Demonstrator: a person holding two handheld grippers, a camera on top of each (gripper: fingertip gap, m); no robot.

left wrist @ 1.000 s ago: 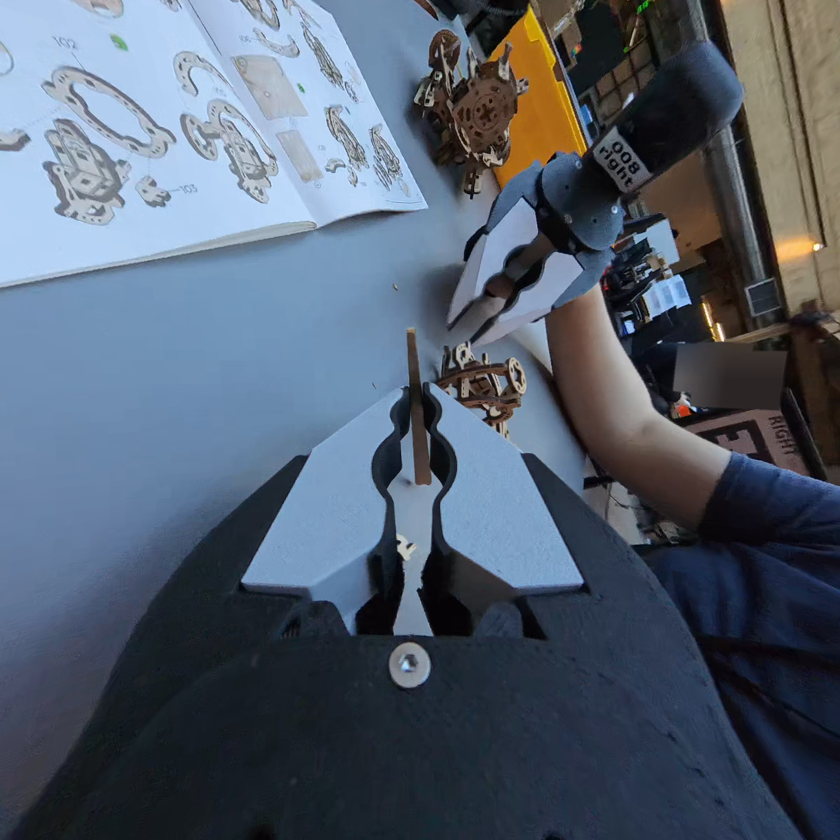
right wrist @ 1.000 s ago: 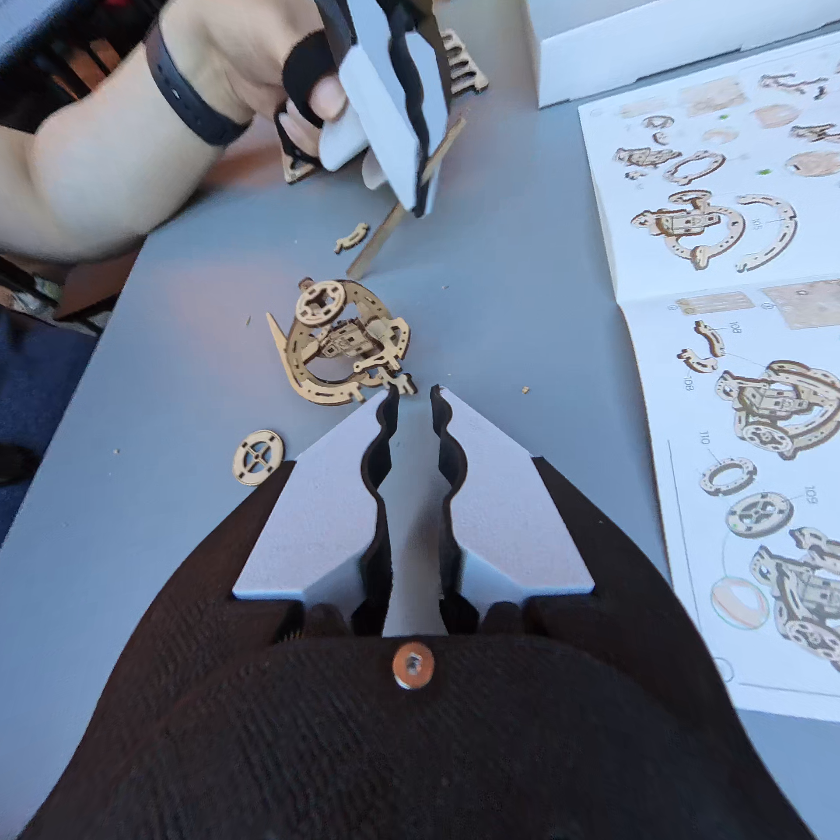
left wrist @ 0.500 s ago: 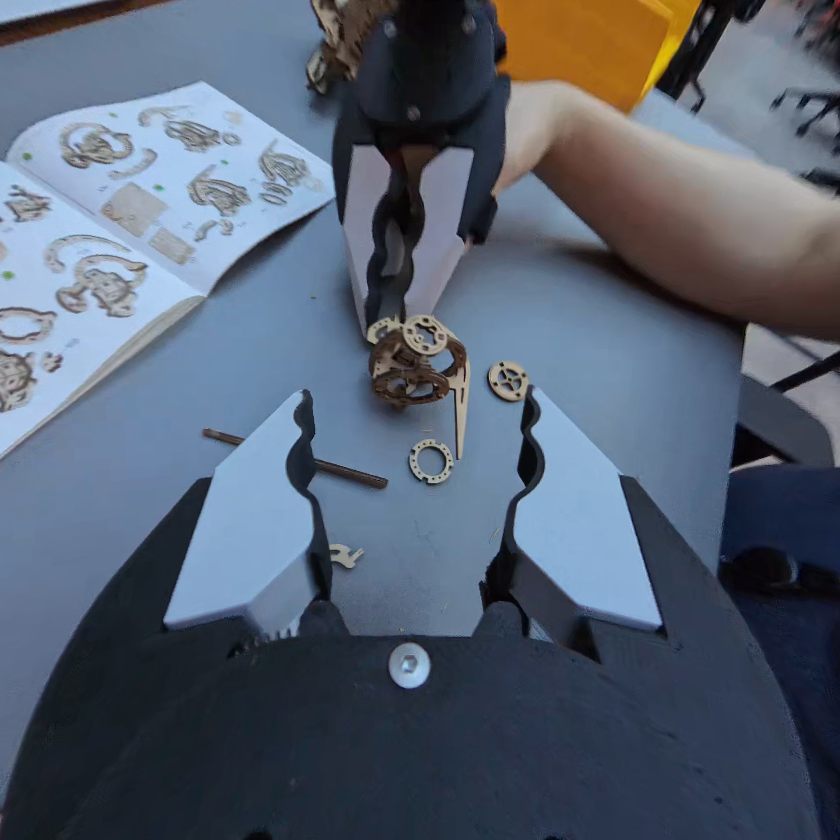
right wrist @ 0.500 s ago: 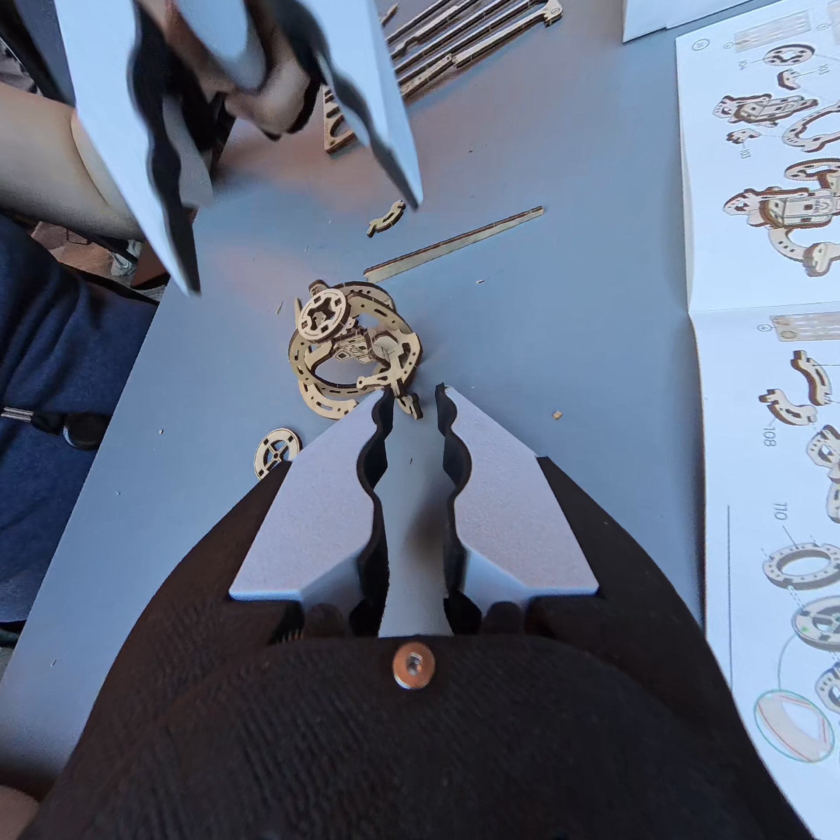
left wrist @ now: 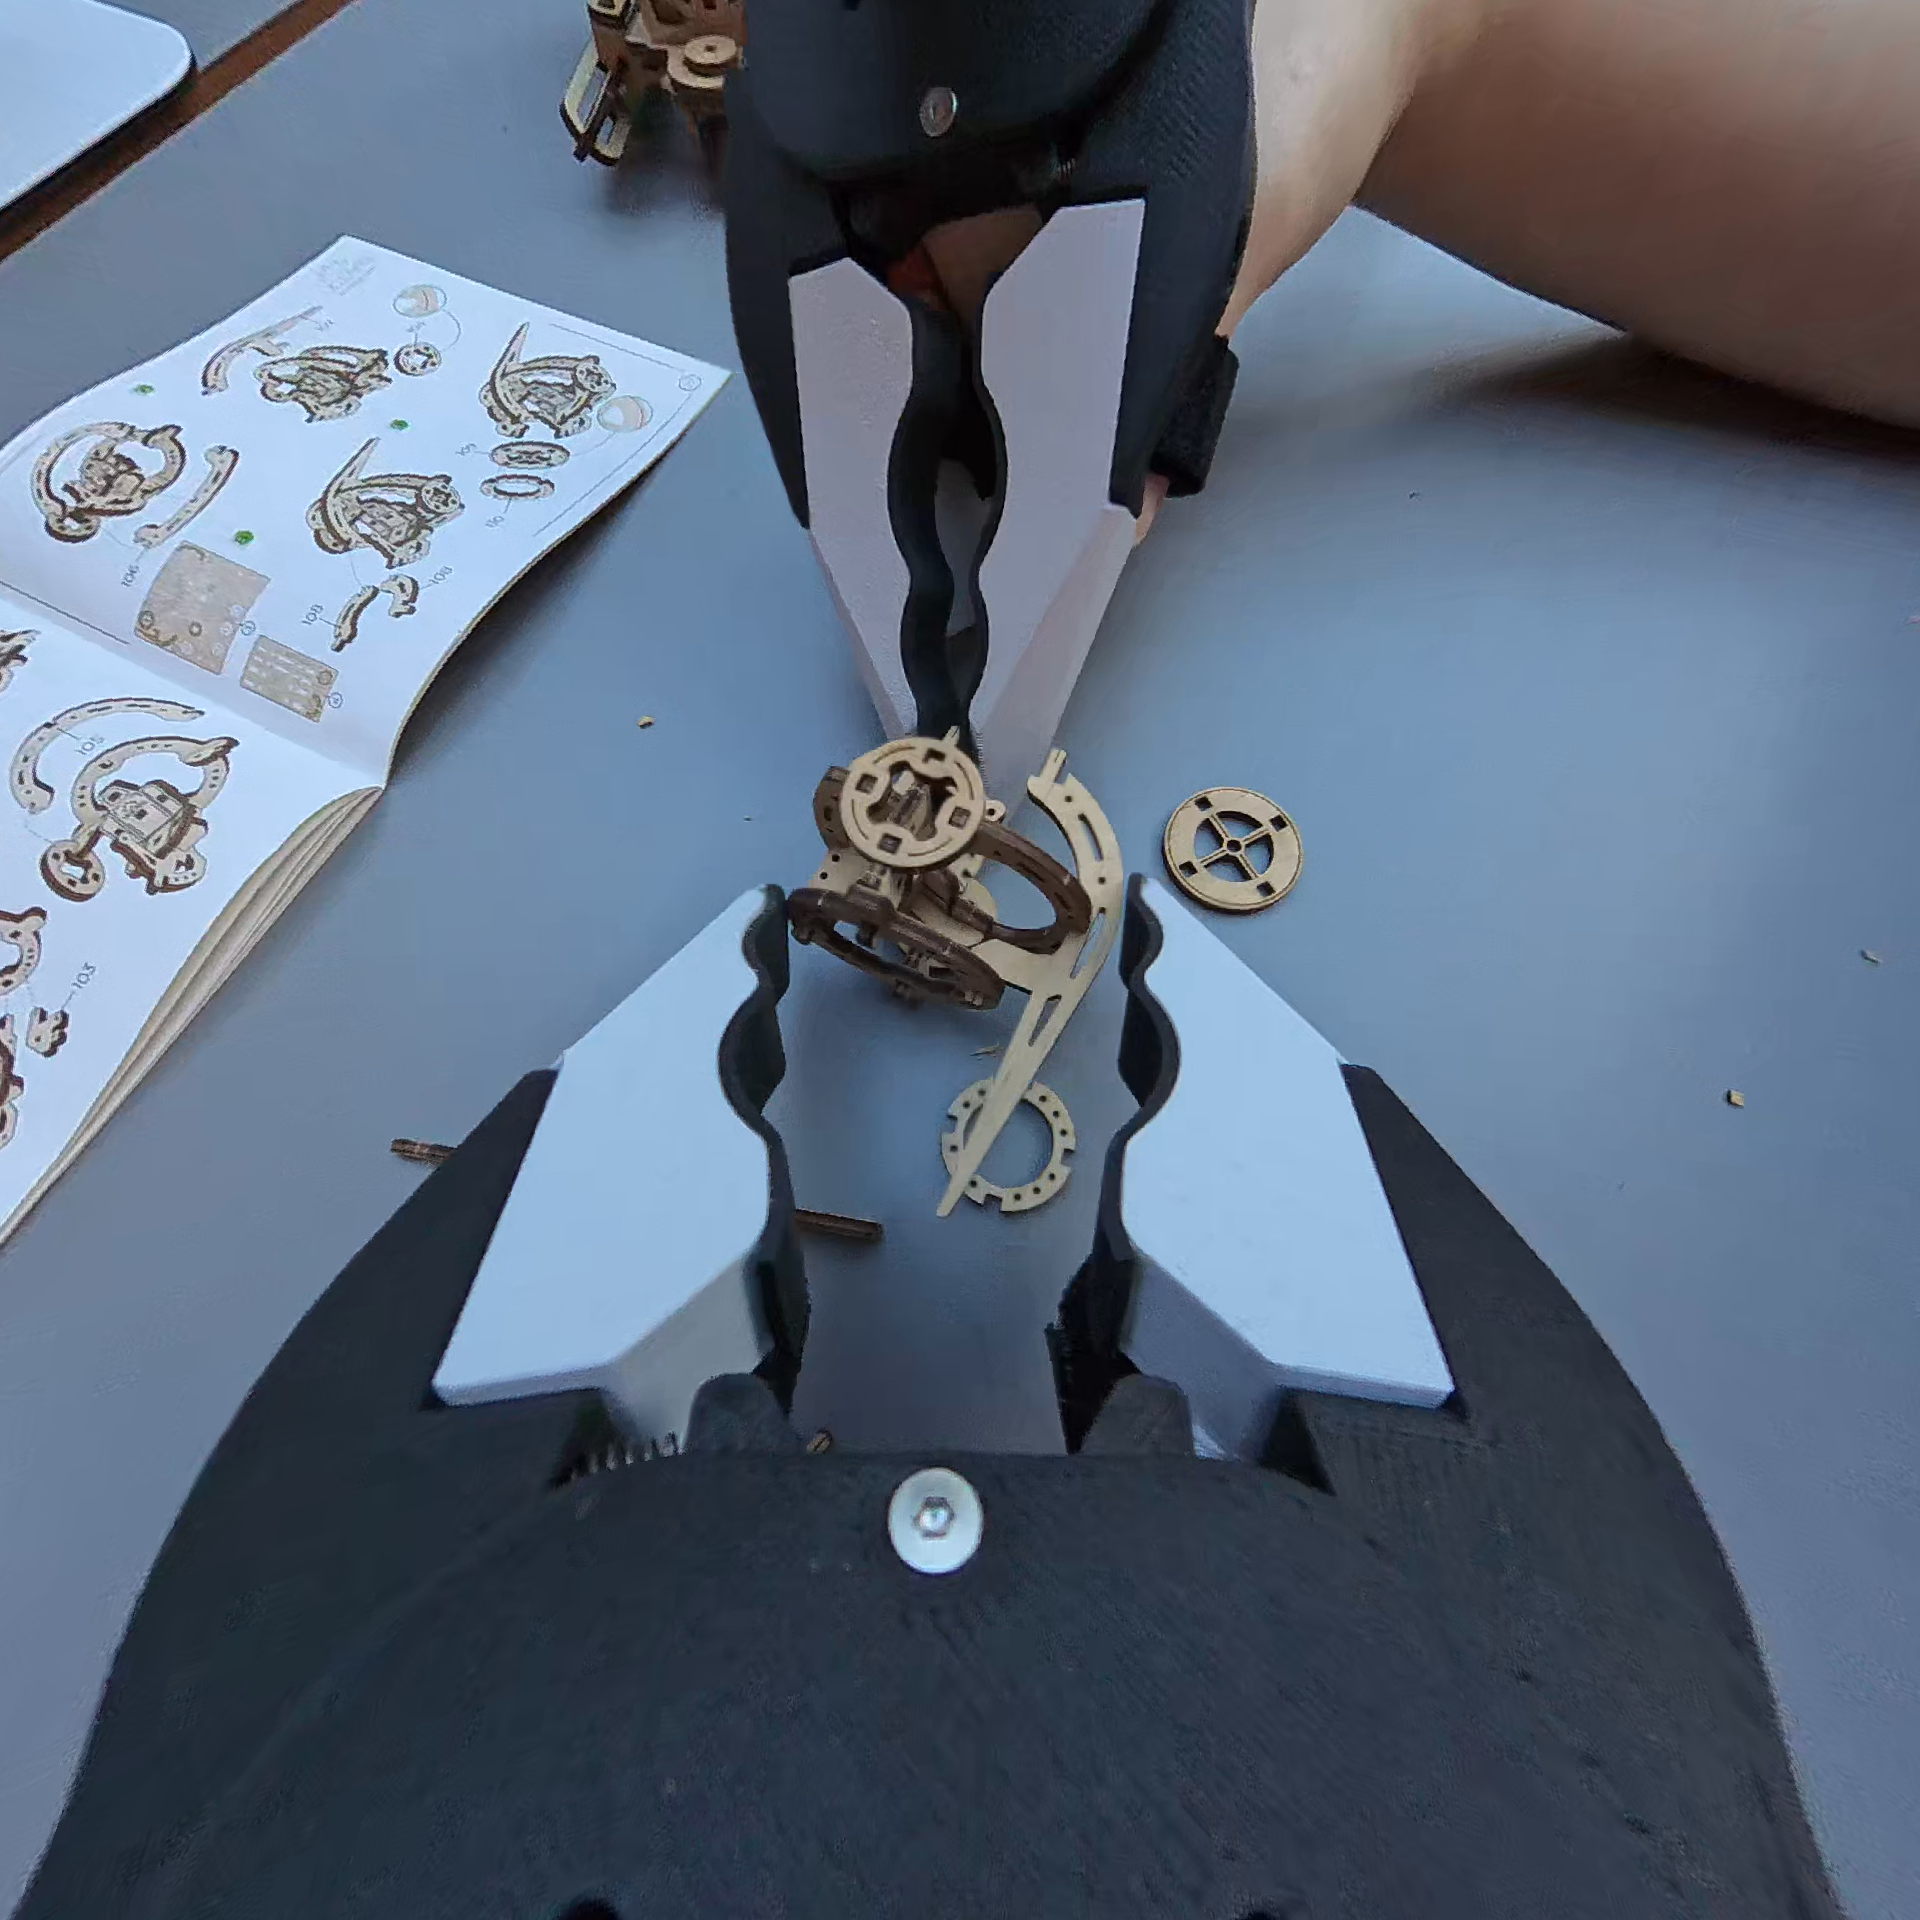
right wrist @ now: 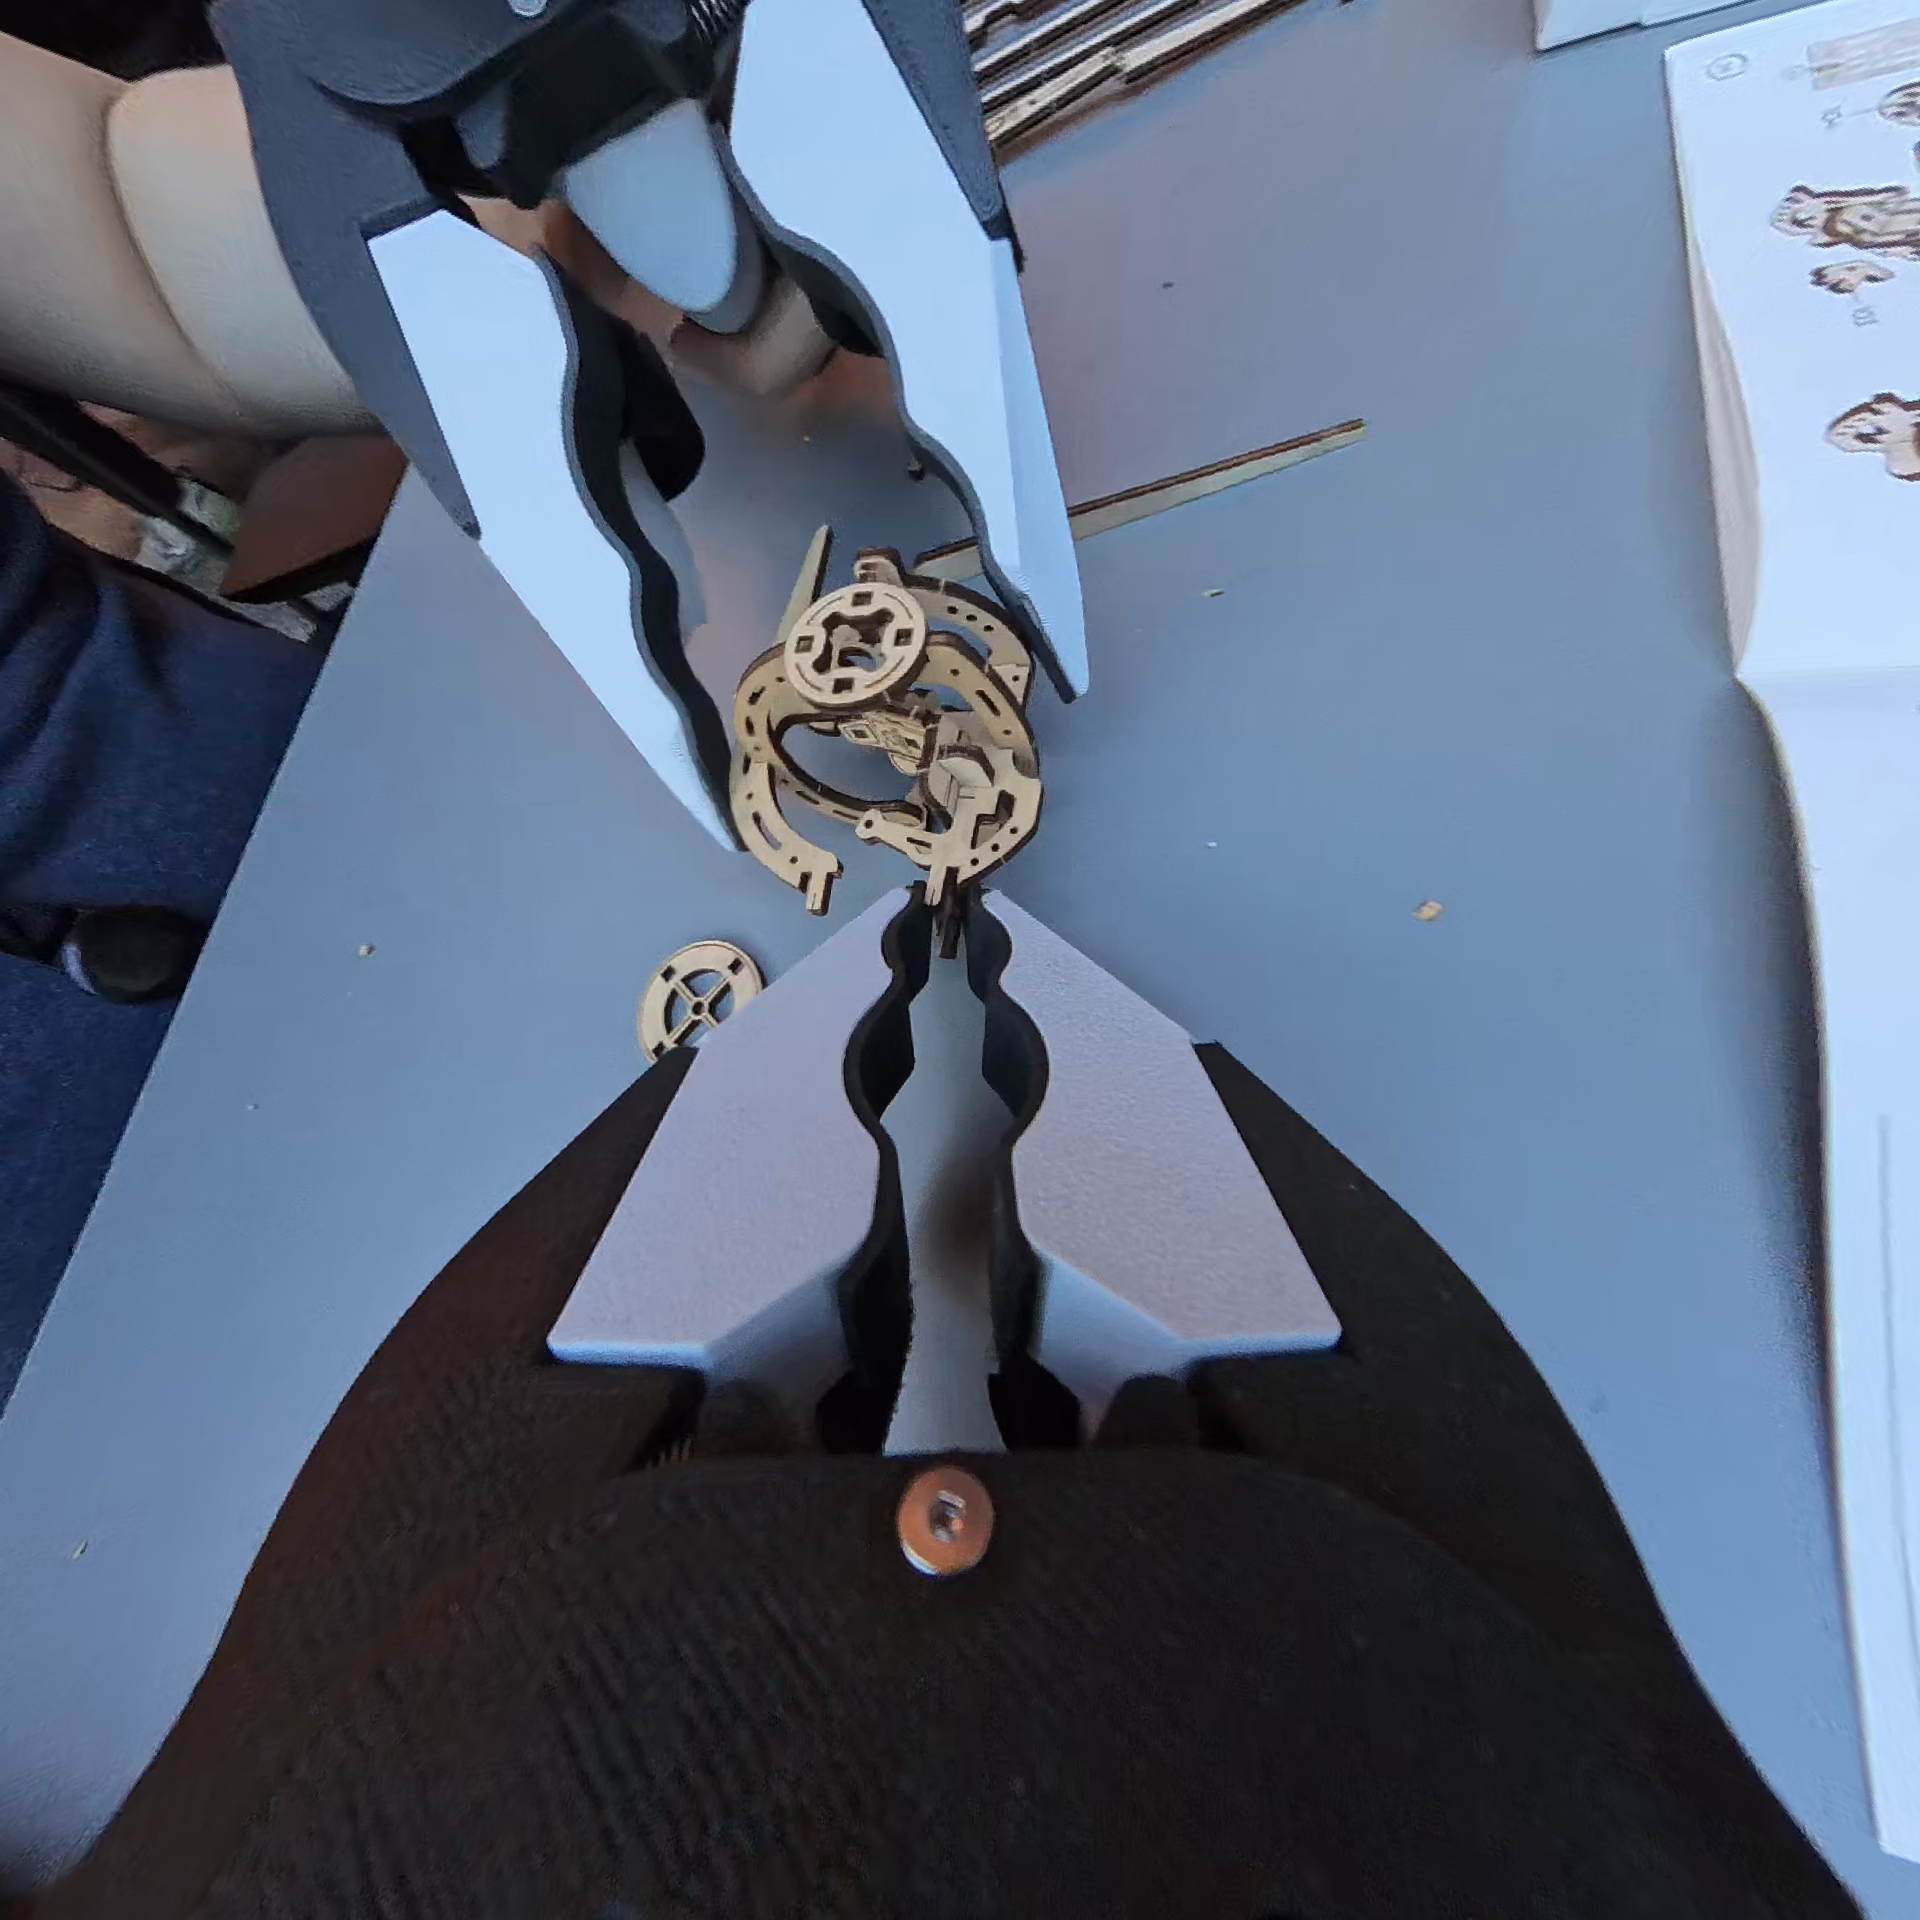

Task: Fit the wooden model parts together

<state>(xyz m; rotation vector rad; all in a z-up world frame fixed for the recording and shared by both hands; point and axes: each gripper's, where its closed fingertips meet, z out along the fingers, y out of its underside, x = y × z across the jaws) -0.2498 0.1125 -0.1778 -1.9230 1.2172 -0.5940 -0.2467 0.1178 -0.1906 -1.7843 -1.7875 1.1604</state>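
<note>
A small wooden assembly (left wrist: 914, 894) of horseshoe-shaped rings with a round hub on top sits on the grey table (left wrist: 1558, 727). A curved pointed strip (left wrist: 1070, 935) juts from it. My right gripper (right wrist: 943, 914) is shut on a small tab at the assembly's (right wrist: 883, 748) near edge. My left gripper (left wrist: 953, 899) is open, with one finger on each side of the assembly, not touching it. In the right wrist view the left gripper (right wrist: 894, 748) straddles the assembly from the far side. In the left wrist view the right gripper (left wrist: 951, 727) comes in from the far side.
A spoked wooden wheel (left wrist: 1231, 850), a toothed ring (left wrist: 1008, 1143) and a thin wooden stick (left wrist: 831, 1224) lie loose on the table. An open instruction booklet (left wrist: 260, 623) lies to the left. Another wooden model (left wrist: 655, 73) stands at the far edge. Left and right tips are no more than a few centimetres apart.
My left gripper let go of the thin stick, opened, and moved in around the assembly. My right gripper moved forward and shut on the assembly's tab.
</note>
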